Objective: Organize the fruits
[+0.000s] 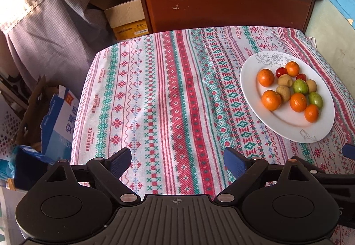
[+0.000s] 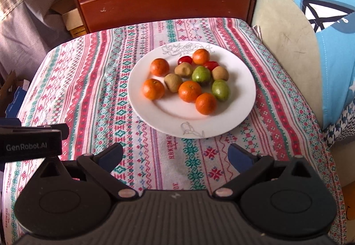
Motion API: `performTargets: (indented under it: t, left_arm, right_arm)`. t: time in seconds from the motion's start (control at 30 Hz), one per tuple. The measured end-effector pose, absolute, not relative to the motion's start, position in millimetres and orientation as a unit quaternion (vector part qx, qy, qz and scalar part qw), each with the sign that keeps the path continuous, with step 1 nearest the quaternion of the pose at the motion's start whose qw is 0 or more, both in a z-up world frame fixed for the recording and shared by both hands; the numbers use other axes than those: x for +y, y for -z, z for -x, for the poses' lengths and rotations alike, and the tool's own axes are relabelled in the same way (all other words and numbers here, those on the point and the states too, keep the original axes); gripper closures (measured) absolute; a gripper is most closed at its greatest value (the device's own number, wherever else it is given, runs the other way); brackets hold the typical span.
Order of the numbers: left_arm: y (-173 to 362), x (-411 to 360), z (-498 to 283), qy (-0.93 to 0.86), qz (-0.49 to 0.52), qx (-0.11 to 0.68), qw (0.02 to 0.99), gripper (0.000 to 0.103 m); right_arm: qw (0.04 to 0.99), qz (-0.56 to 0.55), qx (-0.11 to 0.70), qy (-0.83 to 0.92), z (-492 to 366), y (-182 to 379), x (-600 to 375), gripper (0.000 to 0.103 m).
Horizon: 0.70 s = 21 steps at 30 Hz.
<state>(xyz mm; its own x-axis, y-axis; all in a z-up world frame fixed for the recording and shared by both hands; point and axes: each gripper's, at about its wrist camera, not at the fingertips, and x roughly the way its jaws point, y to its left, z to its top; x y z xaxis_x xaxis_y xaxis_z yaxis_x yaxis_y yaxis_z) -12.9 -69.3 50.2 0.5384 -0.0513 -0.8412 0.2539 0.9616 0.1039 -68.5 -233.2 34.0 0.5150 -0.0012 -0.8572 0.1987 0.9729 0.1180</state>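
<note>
1. "HANDMADE" is woven again and again along the stripes of the tablecloth (image 1: 177, 89), for instance at its left edge in the left wrist view and near the plate (image 2: 155, 116) in the right wrist view.
2. "GenRobot.AI" stands in pale letters on the black gripper body (image 2: 28, 145) at the left of the right wrist view.
3. The blue carton (image 1: 60, 120) on the floor at the left carries large Chinese characters, not legible.
</note>
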Motion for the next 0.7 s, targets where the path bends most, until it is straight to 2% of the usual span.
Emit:
performTargets:
  t: [0.37, 0.7]
  left_arm:
    - [-45, -34, 25, 0.077, -0.080, 0.477, 0.872, 0.011]
    - [-40, -23, 24, 0.072, -0.074, 0.482, 0.870, 0.011]
  right_arm:
    - [0.868, -0.070, 0.492, -0.007, 98, 1, -184, 0.002]
    - [0.909, -0.049, 0.411, 0.055, 112, 15, -176, 0.001]
